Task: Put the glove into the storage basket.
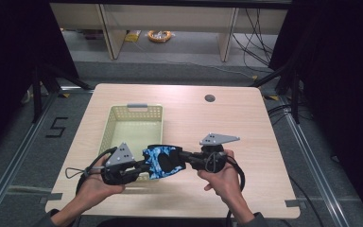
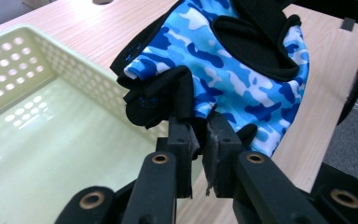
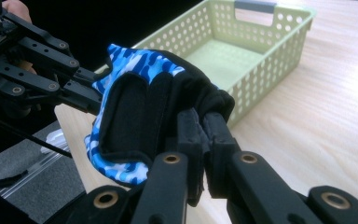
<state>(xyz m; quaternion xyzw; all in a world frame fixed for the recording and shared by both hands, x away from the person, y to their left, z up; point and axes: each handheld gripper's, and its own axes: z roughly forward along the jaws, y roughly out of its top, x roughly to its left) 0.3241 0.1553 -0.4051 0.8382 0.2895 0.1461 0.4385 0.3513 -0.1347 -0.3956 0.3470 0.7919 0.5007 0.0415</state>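
A person is sitting at a light wooden table (image 1: 246, 127) and is holding one gripper in each hand. The left hand (image 1: 97, 184) is coming in from the bottom left and is wrapping around the left gripper (image 1: 139, 168), which is pointing to the right. The right hand (image 1: 222, 172) is coming in from the bottom right and is holding the right gripper (image 1: 182, 156), which is pointing to the left. The two grippers are facing each other near the front edge of the table.

Between them one glove (image 1: 163, 161) is hanging in the air. It is blue with a camouflage pattern and has black parts. In the left gripper view, the jaws are pinching a black edge of the glove (image 2: 223, 60) tightly. In the right gripper view, the jaws are squeezing the black cuff end of the glove (image 3: 140, 112), and the left gripper (image 3: 91, 95) is gripping the far side.

One pale green basket (image 1: 123, 113) with little holes is sitting on the table. The glove is hovering over the basket's front right corner. There are two grippers, two hands, one glove and one basket.
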